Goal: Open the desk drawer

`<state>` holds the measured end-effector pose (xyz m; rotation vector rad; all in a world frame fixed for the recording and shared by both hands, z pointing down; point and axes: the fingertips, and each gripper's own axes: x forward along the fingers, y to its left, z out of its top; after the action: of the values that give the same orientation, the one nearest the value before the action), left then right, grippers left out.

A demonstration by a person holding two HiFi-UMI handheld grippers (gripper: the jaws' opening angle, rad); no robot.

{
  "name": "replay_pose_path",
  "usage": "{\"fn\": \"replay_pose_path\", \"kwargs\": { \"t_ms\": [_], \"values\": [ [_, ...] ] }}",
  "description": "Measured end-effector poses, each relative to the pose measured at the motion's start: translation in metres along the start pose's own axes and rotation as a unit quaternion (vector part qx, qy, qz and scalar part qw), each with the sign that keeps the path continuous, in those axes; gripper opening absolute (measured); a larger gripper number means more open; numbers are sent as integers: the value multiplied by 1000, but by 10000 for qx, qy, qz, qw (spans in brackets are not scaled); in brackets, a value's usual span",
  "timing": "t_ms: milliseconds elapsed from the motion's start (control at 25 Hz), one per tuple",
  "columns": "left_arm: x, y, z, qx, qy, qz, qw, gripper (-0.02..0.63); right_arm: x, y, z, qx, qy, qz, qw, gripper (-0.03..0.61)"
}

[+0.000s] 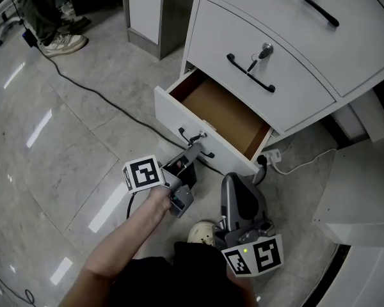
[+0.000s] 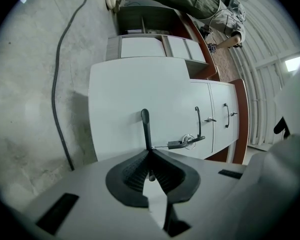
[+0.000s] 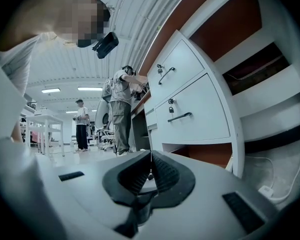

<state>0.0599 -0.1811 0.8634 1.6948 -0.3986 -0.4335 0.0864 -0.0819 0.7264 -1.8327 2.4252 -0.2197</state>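
The white desk pedestal's bottom drawer (image 1: pixel 170 116) stands pulled out, its brown inside (image 1: pixel 224 114) bare. My left gripper (image 1: pixel 195 148) is shut on the drawer's black bar handle (image 1: pixel 189 137). In the left gripper view the handle (image 2: pixel 145 126) runs straight into the closed jaws of the left gripper (image 2: pixel 150 153), against the white drawer front (image 2: pixel 130 99), with a key (image 2: pixel 187 141) in the lock beside it. My right gripper (image 1: pixel 234 179) hangs lower right, apart from the drawer. In its own view the right gripper (image 3: pixel 150 172) is shut with nothing held.
Above the open drawer sit a middle drawer (image 1: pixel 288 82) with a key (image 1: pixel 264 50) and a top drawer (image 1: pixel 345 37), both closed. A black cable (image 1: pixel 96 94) crosses the floor at left. A plug and white cord (image 1: pixel 272 157) lie right of the drawer. People (image 3: pixel 121 109) stand far off.
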Motion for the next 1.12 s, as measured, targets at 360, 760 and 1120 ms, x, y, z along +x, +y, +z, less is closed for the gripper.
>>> {"fn": "replay_pose_path", "kwargs": {
  "t_ms": [360,760,1120],
  "values": [
    [-26,20,-12,20,146,334,9993,25,3,11,1,-15,31,189,9998,17],
    [-31,25,-14,563,202,261,9979,28,7,11,0,-58,33,164,9998,17],
    [-38,21,-14,766,439,313,9956,66,12,4,-6,-81,211,79,9997,20]
  ]
}}
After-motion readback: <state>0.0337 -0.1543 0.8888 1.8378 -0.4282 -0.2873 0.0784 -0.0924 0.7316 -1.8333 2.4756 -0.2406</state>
